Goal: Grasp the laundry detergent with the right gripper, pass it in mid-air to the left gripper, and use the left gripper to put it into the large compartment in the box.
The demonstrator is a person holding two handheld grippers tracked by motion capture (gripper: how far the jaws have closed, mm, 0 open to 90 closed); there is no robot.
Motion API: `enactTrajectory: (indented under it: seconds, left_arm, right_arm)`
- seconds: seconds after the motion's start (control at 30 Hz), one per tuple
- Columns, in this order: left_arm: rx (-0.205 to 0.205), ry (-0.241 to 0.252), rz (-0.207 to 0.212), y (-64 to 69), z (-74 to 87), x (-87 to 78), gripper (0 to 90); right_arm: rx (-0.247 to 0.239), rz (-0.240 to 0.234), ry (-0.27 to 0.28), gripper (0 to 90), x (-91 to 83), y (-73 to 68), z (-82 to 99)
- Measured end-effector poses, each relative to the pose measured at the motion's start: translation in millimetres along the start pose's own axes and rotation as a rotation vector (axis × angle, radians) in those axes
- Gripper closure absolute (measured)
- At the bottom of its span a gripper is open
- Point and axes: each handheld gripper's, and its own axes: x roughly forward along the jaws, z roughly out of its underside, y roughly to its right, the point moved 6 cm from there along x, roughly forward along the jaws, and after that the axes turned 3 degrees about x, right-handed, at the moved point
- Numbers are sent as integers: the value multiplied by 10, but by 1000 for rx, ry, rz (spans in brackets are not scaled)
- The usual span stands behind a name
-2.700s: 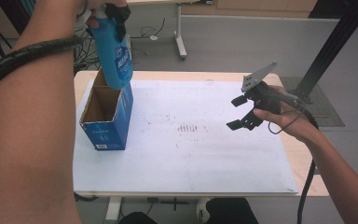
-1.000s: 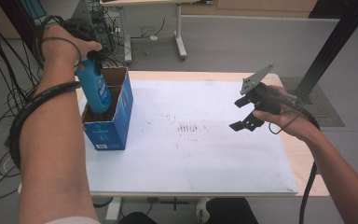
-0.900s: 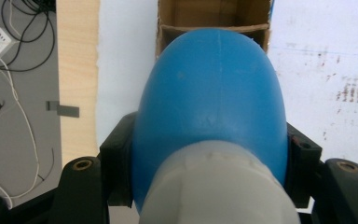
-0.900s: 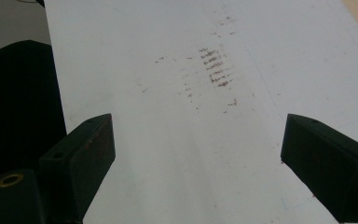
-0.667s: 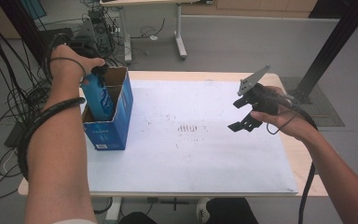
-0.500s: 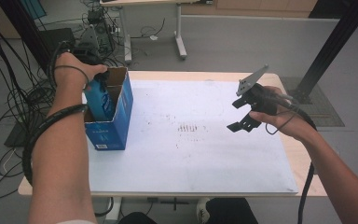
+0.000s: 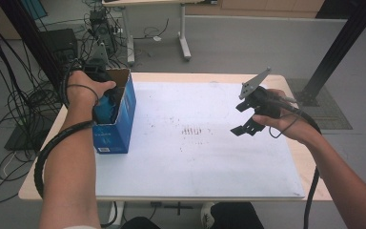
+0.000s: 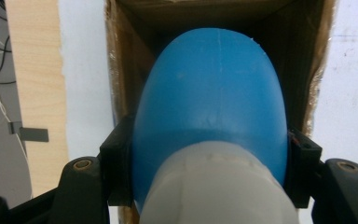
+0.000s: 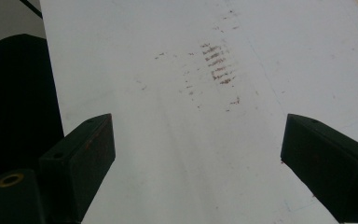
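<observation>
1. Where writing might be read, the blue box (image 7: 115, 125) at the left of the high view carries pale print low on its near face, too small to make out; the bottle (image 8: 209, 112) shows no label in the left gripper view
2. Bottle: smooth blue plastic, rounded like a dome, with a fine moulding seam down its middle and a whitish, matt neck or cap at the lower centre of the left gripper view
3. It sits inside the open top of the box, blue top showing at the box mouth in the high view
4. Box: cardboard, blue outside, raw brown inside, with frayed edges along its opening
5. Left tool (image 8: 209, 154) is clenched on the bottle, its black pads pressing both flanks
6. Right tool (image 9: 198, 154) is released, its blocky black jaws wide apart with nothing between them, held above the surface at the right of the high view
7. White surface (image 7: 209, 167): flat matt sheet with reddish-brown smudges (image 9: 216, 63) in short rows near its middle, pale wood showing round its edges
</observation>
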Motion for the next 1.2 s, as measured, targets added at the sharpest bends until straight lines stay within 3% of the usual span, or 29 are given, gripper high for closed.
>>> enactTrajectory:
  seconds: [0.6, 1.2]
  left_arm:
    - [24, -5, 2, 13, 43, 282, 369]
    - [19, 10, 9, 4, 63, 295, 365]
  right_arm:
    - [4, -2, -7, 98, 52, 27, 16]
    - [1, 7, -9, 99, 39, 17, -22]
